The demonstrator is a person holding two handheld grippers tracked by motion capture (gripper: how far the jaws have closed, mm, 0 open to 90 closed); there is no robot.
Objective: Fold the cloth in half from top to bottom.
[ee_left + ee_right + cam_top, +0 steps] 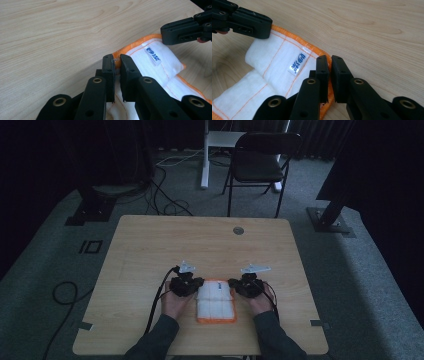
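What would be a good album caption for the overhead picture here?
Two hand-held grippers, left and right, pinch the far corners of a white, orange-edged cloth on a wooden table.

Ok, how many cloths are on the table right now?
1. A white cloth with orange edging lies near the front edge of the table, between the left gripper and right gripper, each shut on a far corner.

Your forearms enter from the near edge, roughly parallel. Your left gripper [187,285] and right gripper [246,285] sit level with each other, a small gap between them, each with jaws nearly together and pinched on a cloth [216,301] corner.
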